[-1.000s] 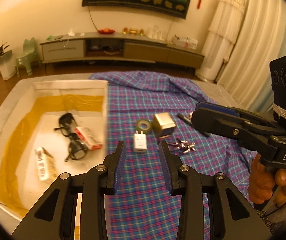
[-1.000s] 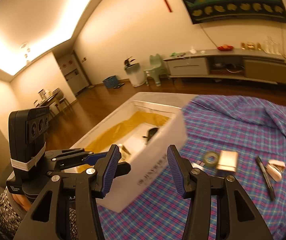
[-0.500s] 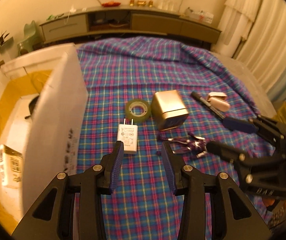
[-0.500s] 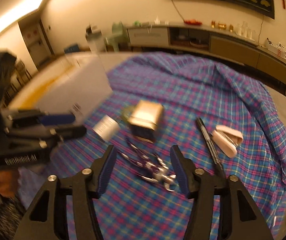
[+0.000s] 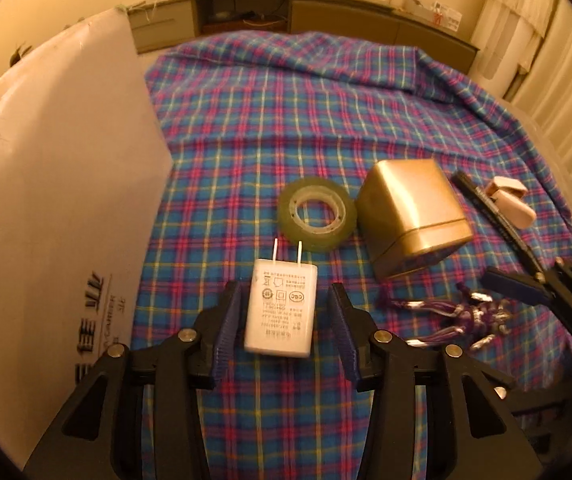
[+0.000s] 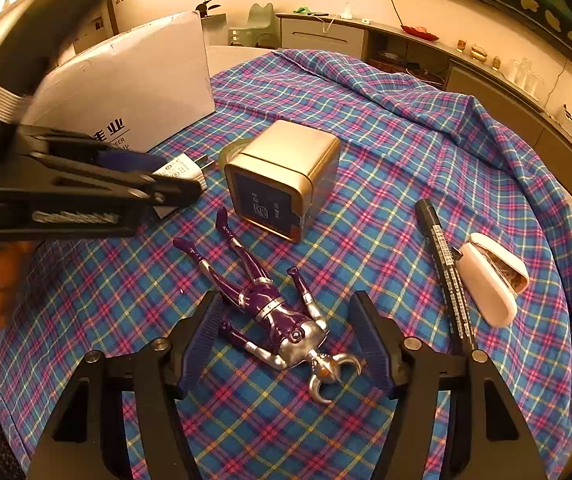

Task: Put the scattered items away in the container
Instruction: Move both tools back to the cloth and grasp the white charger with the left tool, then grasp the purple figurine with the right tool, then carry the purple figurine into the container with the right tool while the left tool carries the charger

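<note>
My left gripper (image 5: 286, 330) is open with its fingers either side of a white plug charger (image 5: 282, 312) lying on the plaid cloth; gaps show on both sides. My right gripper (image 6: 289, 340) is open astride a purple and silver toy figure (image 6: 274, 312) lying on the cloth. A tape roll (image 5: 317, 215), a gold tin (image 5: 411, 216), a black marker (image 6: 445, 276) and a white case (image 6: 489, 280) lie nearby. The white box container (image 5: 58, 208) stands at the left, its inside hidden.
The plaid cloth (image 6: 405, 128) covers a round table that drops off at the right and near edges. The left gripper's body (image 6: 70, 184) reaches in from the left of the right wrist view. A TV cabinet (image 5: 325, 12) stands beyond.
Both grippers have come down and forward. The left one now straddles the charger and the right one now straddles the toy figure. The box interior has gone out of sight.
</note>
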